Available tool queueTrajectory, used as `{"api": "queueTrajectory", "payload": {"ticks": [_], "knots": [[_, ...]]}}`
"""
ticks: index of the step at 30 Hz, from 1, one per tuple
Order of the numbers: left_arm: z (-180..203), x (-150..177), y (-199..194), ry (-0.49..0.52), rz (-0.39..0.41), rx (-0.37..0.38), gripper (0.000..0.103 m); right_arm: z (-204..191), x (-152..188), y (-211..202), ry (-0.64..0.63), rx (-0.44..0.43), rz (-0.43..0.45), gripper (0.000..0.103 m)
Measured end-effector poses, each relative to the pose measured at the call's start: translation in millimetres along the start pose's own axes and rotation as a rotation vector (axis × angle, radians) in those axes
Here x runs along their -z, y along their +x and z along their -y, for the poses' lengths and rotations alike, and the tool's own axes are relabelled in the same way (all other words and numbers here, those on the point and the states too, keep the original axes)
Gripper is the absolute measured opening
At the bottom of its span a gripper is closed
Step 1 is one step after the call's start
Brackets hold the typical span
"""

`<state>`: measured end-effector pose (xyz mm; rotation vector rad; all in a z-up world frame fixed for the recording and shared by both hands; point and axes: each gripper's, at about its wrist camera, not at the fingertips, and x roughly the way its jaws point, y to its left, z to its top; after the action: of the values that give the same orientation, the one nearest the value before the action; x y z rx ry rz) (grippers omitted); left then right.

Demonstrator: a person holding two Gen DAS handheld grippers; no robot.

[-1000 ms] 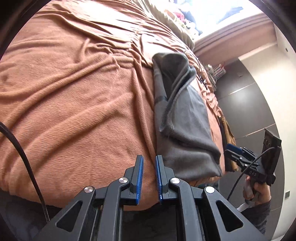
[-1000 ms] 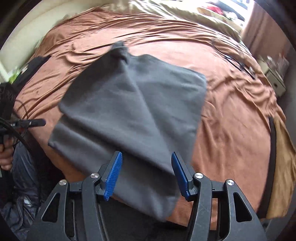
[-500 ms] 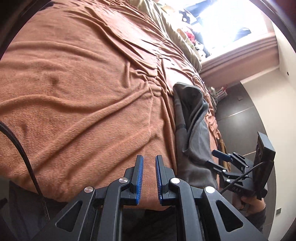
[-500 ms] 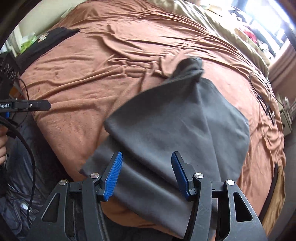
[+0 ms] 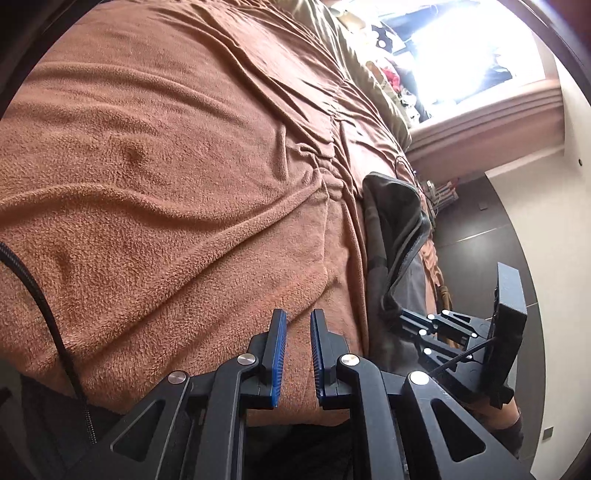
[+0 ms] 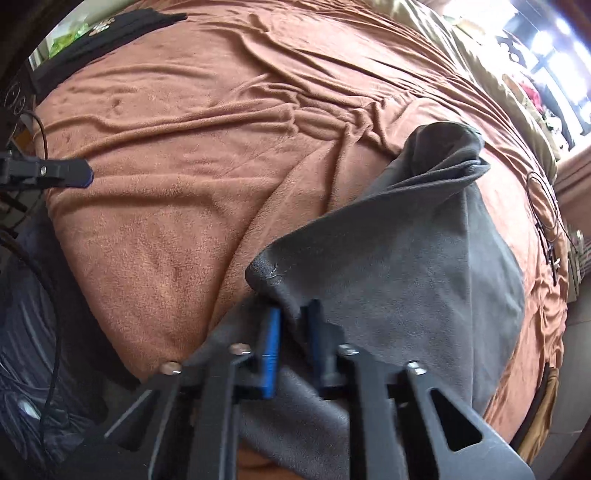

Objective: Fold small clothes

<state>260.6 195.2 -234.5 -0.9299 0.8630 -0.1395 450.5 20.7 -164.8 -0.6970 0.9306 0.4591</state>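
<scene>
grey garment (image 6: 424, 280) lies on the brown blanket (image 6: 177, 177) near the bed's front edge, over to the right side, part of it hanging past the edge. it looks already doubled over: the left wrist view shows stacked layers and a ribbed hem edge (image 5: 402, 236), so i judge at least one fold is in. not a finished neat packet though, the far end is bunched and raised and the near corner is curled up. left to do, by my read: carry the pinched edge across for another fold, flatten, tidy.

right gripper (image 6: 291, 332) has just been closing its jaws, and they now stand together with a fold of the grey cloth between the blue pads (image 6: 271, 339), so it is clamped on the garment's near edge. it points steeply down at the bed edge, seen from the side in the left wrist view (image 5: 410, 319), with a bit of the person's hand (image 5: 511, 410) behind it.

left gripper (image 5: 297, 354) has its jaws nearly together, a narrow gap showing, nothing between them. it hovers over bare blanket, tilted moderately down, well apart from the garment; from the right wrist view it sits at the far left edge (image 6: 83, 175).

beyond: black clothing (image 6: 110, 29) at the far left corner of the bed, olive bedding (image 6: 491, 70) toward the bright window.
</scene>
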Motion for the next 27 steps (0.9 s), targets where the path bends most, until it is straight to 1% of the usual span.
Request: {"api": "queueTrajectory", "payload": {"ticks": [3, 10, 14, 19, 23, 27], "knots": [[7, -1, 7, 0.007, -0.010, 0.000, 0.013, 16, 3, -14, 0.047, -0.032, 0.046, 0.001], [32, -1, 32, 0.052, -0.047, -0.022, 0.013, 57, 13, -51, 0.109, -0.028, 0.146, 0.001], [44, -2, 47, 0.073, -0.068, -0.046, 0.013, 82, 23, -75, 0.136, -0.004, 0.197, 0.001], [64, -4, 63, 0.103, -0.089, -0.069, 0.013, 119, 35, -94, 0.164, 0.054, 0.238, 0.000], [83, -5, 77, 0.136, -0.104, -0.092, 0.013, 148, 47, -99, 0.218, 0.093, 0.261, 0.000], [97, -5, 91, 0.161, -0.123, -0.117, 0.013, 175, 55, -92, 0.272, 0.118, 0.281, 0.000]]}}
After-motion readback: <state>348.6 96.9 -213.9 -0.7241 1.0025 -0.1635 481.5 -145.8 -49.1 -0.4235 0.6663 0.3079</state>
